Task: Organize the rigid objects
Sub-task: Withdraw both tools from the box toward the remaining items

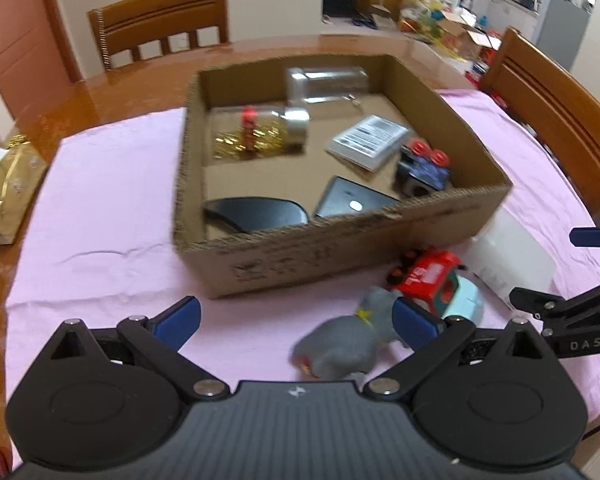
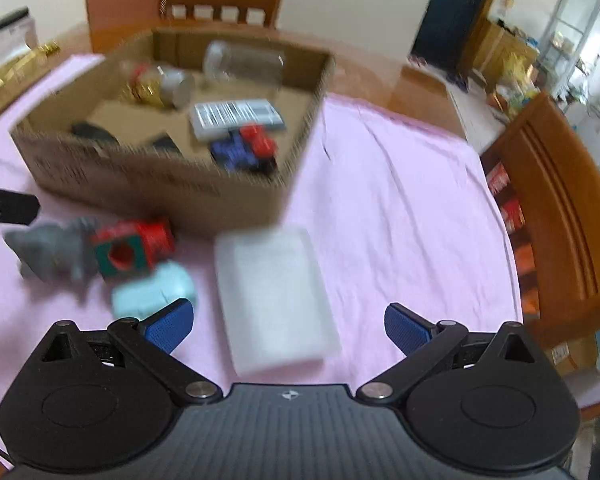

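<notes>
An open cardboard box (image 1: 332,240) (image 2: 148,192) stands on the pink cloth. It holds two jars, a white labelled box (image 1: 366,140), a blue and red toy (image 1: 422,168) and two dark flat items. On the cloth in front of it lie a grey toy animal (image 1: 340,344) (image 2: 48,250), a red and green toy train (image 1: 428,276) (image 2: 132,246), a pale blue object (image 2: 154,292) and a white translucent box (image 2: 274,296) (image 1: 512,256). My left gripper (image 1: 296,320) is open, with the grey animal between its fingers. My right gripper (image 2: 288,324) is open over the white box.
The pink cloth (image 1: 100,240) covers a glossy wooden table (image 1: 120,88). Wooden chairs stand at the far side (image 1: 160,20) and at the right (image 2: 560,208). A gold-wrapped package (image 1: 8,188) lies at the table's left edge.
</notes>
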Available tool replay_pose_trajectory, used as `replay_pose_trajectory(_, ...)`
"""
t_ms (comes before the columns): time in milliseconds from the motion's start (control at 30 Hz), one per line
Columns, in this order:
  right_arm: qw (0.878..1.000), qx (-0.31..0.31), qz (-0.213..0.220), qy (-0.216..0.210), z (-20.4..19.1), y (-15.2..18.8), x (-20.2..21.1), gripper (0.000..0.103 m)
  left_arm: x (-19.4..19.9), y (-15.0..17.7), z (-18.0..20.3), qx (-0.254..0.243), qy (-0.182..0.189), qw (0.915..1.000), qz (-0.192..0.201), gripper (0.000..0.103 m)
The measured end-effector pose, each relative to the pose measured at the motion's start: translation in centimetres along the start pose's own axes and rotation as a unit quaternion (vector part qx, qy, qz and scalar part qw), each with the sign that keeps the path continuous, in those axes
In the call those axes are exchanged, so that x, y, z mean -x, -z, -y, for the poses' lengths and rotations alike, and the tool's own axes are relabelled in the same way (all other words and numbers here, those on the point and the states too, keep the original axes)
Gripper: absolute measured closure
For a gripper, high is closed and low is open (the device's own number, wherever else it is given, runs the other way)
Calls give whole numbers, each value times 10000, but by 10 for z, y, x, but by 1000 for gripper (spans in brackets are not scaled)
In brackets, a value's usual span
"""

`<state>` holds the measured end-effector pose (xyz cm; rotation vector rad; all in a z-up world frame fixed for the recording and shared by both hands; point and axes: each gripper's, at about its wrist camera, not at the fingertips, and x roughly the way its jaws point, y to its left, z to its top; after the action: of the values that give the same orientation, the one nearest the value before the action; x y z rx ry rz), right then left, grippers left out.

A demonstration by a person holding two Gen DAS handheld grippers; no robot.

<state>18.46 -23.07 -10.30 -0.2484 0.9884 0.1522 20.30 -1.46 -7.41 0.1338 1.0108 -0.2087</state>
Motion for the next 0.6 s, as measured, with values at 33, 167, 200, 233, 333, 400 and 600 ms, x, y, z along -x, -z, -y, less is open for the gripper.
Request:
replay_pose_trajectory(33, 10000, -25, -73, 42, 2, 4, -2, 0, -1, 1, 3, -50, 41, 10000, -16, 2)
replay_pose_trajectory(167, 9990, -270, -323, 122, 18, 17, -11, 0, -7, 1, 12, -164, 123, 9998, -89, 2)
replay_pose_trajectory(200, 9987, -338, -364, 119, 24, 20, -11, 0, -8, 1, 14, -178, 126, 9997, -100, 2)
replay_pose_trajectory(233, 9984, -387, -377, 154, 28, 23, -11, 0, -11, 0, 15, -174, 136, 9997, -109, 2)
replay_pose_trajectory(333, 9968, -486, -464, 434, 40, 30, -15, 0, -17, -2, 19, -133, 182, 9997, -123, 2)
replay_pose_trajectory(400, 9950, -642, -549, 540, 50, 34, -19, 0, -23, -2, 21, -108, 113, 9998, -135, 2)
replay_pose_trajectory(600, 9962, -659, -502, 277, 53, 31, -14, 0, -36, 6, 16, 103, 93, 9995, -276, 2)
